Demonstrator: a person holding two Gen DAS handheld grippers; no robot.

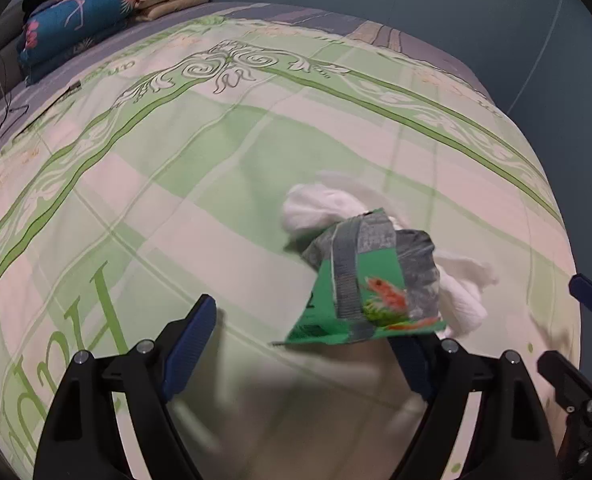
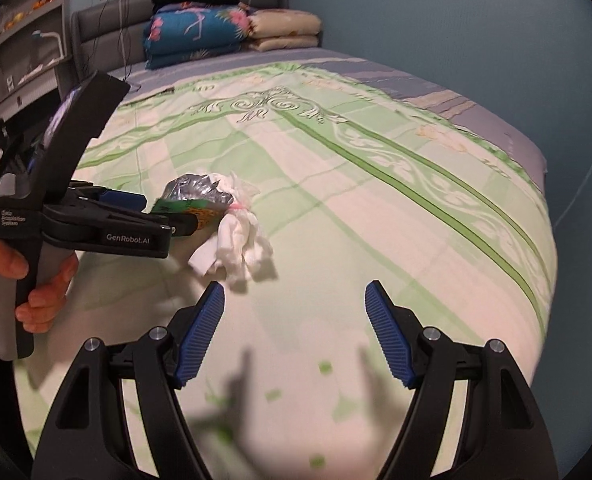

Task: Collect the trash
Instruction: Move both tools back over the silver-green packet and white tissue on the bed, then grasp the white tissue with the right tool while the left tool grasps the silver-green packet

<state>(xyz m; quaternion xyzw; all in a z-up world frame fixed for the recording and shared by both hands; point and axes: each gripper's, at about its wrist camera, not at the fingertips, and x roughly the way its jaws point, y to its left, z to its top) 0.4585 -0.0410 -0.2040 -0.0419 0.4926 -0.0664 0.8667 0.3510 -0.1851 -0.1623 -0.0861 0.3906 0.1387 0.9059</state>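
Two grippers are wide open: your left gripper (image 1: pixel 308 344) sits nearest the crumpled green snack wrapper (image 1: pixel 360 280) and white tissue wad (image 2: pixel 242 236), right gripper (image 2: pixel 294 332) just behind.

A snack wrapper (image 1: pixel 370 286) and a wad of tissue (image 1: pixel 462 292) lie touching on the bed (image 1: pixel 216 184), near its foot edge and well apart from the head end. Seen from the left wrist, the wrapper lies in front of and partly over the tissue, just ahead of the right finger of the left tongs (image 1: pixel 308 336). Seen from the right wrist, the left tongs come in from the bed's left side, with the tissue just beyond their tips. The right tongs (image 2: pixel 294 332) stand over the foot edge, to the right of the tissue. At the head end, 2 stacks of folded bedding (image 2: pixel 194 36) sit side by side against the headboard (image 2: pixel 100 28).
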